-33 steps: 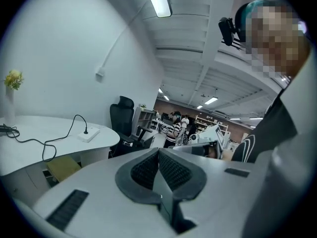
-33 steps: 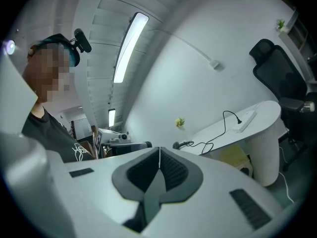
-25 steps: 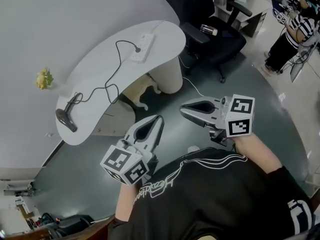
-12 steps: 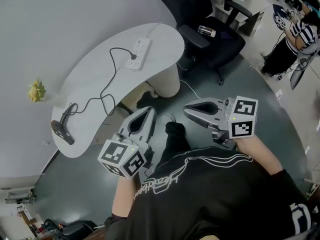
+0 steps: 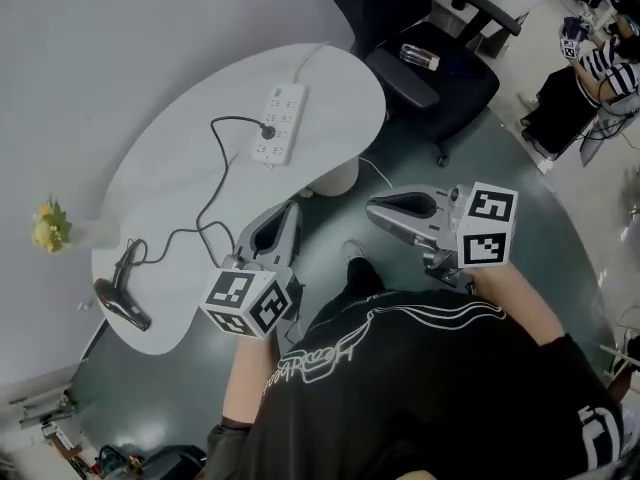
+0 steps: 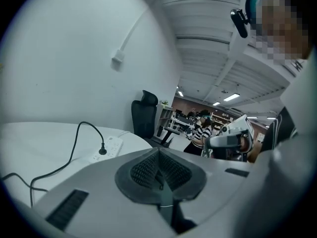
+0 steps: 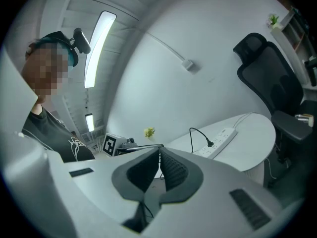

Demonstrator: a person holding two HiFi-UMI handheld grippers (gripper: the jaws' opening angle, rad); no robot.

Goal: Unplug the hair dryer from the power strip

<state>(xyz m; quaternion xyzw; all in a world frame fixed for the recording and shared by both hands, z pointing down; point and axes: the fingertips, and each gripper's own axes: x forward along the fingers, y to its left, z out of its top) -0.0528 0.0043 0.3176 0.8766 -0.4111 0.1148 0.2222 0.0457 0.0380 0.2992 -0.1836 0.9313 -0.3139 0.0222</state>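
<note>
The left tool [image 5: 292, 210] is shut, its ribbed pads pressed together with nothing between them. The right tool [image 5: 372, 208] beside it is closed and empty too. Over the last second both tools have moved closer to the white table [image 5: 340, 73], and the left one now hangs at its near edge. I read this as the approach only. Nothing has been touched, and a tool must open before it can take anything.

Ahead of the left tool's tip, well apart from it, the power strip [image 5: 278, 123] lies flat on the table. The black plug [image 5: 266, 131] is still seated in one of its sockets. From the plug the cord [image 5: 205, 203] loops loosely back across the table, passing just left of the left tool.

The cord ends at the hair dryer [image 5: 120, 303], which lies far to that tool's left at the table's narrow end. The dryer is dark and rests on its side near the edge. The plug looks small and upright, so I judge it calls for a pinch on the plug body while the strip is held steady.
</note>
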